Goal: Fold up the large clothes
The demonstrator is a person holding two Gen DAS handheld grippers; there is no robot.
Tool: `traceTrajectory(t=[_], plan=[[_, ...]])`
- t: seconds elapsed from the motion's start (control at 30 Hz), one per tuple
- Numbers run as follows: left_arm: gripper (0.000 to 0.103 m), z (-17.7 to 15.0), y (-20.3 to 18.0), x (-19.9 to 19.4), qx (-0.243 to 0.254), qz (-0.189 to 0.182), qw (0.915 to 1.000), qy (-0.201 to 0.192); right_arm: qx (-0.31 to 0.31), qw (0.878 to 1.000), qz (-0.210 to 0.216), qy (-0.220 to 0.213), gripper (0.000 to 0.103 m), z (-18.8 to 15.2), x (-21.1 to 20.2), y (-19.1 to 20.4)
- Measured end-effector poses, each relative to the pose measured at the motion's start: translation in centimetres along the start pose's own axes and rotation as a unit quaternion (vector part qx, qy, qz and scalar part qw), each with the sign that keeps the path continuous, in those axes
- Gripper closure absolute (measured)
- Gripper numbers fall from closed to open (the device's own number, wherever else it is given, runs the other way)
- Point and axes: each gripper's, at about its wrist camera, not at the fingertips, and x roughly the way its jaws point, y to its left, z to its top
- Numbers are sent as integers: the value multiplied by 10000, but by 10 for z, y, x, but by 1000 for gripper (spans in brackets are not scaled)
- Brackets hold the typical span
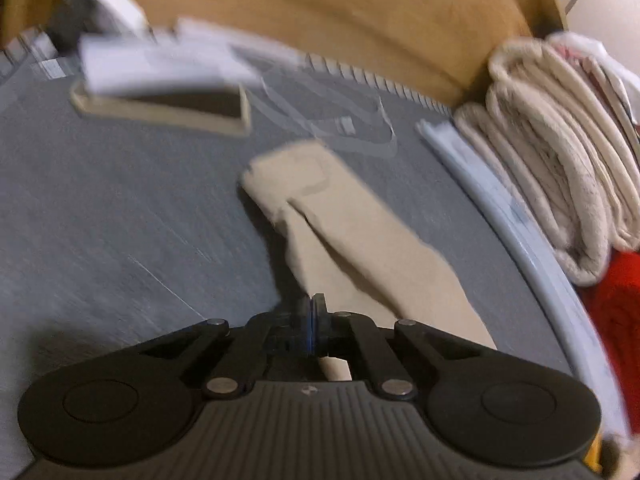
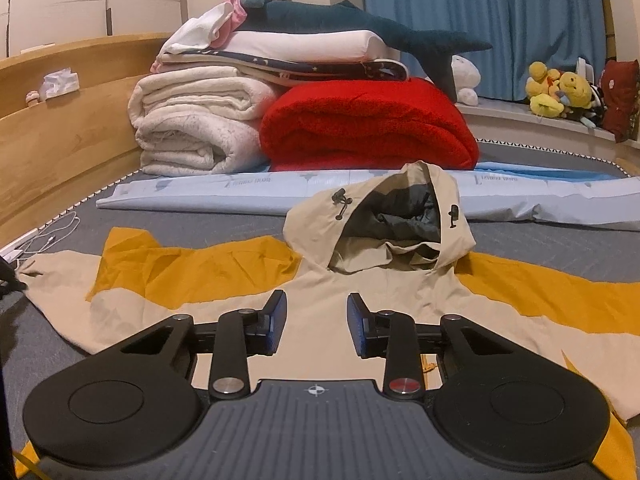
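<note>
Grey bed surface (image 2: 120, 216) carries hooded jacket (image 2: 320, 280); left gripper (image 1: 314, 304) clenched on sleeve (image 1: 340, 232); right gripper (image 2: 316, 316) released above it.

The left wrist view is smeared by motion blur, worst from 10 to 2 o'clock. The right wrist view is sharp, evenly and warmly lit, with soft shadows. Fisheye bending curves both edges, and corners vignette dark.
</note>
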Motion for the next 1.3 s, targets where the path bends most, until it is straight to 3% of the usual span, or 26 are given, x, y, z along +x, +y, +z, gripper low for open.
traceTrajectory(t=[0.03,0.1,0.13,0.2,0.27,0.4,0.43,0.47,0.5,0.6,0.63,0.67,0.73,0.8,0.87,0.93,1.07,1.1,1.17,1.2,1.23,1.27,1.3], plan=[[103,-1,-2,-12,19,390,9989,-245,6,10000,-11,5,69,0,0,-1],[103,-6,-2,-24,-324,889,9954,-163,30,10000,-29,26,69,0,1,-2],[103,-9,3,-25,-664,871,9940,32,40,10000,-37,39,68,-1,2,-3],[87,-11,13,-17,-1102,584,9915,363,66,9999,-63,55,68,-1,3,-4],[76,-9,19,-10,-1248,530,9901,365,79,9999,-77,65,68,-1,3,-5],[79,-2,35,-2,-1501,358,9876,295,104,9998,-148,86,68,-2,2,-11],[85,-1,37,-1,-1511,334,9876,283,145,9997,-161,115,68,-2,2,-13],[99,2,41,-2,-1512,324,9876,267,190,9996,-172,140,68,-3,2,-15],[100,4,41,-5,-1528,290,9876,229,253,9994,-187,172,68,-4,3,-18],[102,15,15,-25,-1150,280,9928,-157,466,9984,-230,230,70,-5,3,-25],[102,18,1,-37,-920,236,9949,-336,555,9978,-270,235,73,-5,3,-29],[102,22,-18,-49,-653,139,9964,-530,633,9972,-303,250,83,-4,3,-31],[102,20,-65,-86,-50,-237,9953,-940,788,9959,-349,266,92,-2,1,-37],[102,6,-114,-126,557,-791,9871,-1278,931,9947,-386,222,96,0,-5,-42],[102,-25,-166,-172,1242,-1444,9693,-1555,1020,9937,-441,145,96,2,-12,-47],[102,-68,-214,-215,1943,-2167,9424,-1650,1090,9927,-504,88,96,3,-20,-52],[102,-175,-286,-278,3153,-3458,8750,-1244,1308,9892,-663,56,95,1,-38,-70],[101,-206,-301,-287,3407,-3772,8562,-927,1339,9885,-693,90,94,-1,-41,-75],[96,-256,-321,-291,3723,-4183,8285,-122,1380,9873,-741,261,86,-3,-45,-86],[80,-285,-333,-288,3991,-4329,8066,517,1418,9864,-769,325,79,-4,-46,-91],[75,-310,-340,-283,4275,-4375,7834,1101,1482,9850,-802,365,77,-5,-48,-97],[75,-329,-341,-281,4465,-4293,7720,1428,1566,9835,-812,398,76,-5,-50,-102],[76,-341,-338,-281,4586,-4135,7704,1586,1661,9819,-802,425,76,-5,-52,-108]])
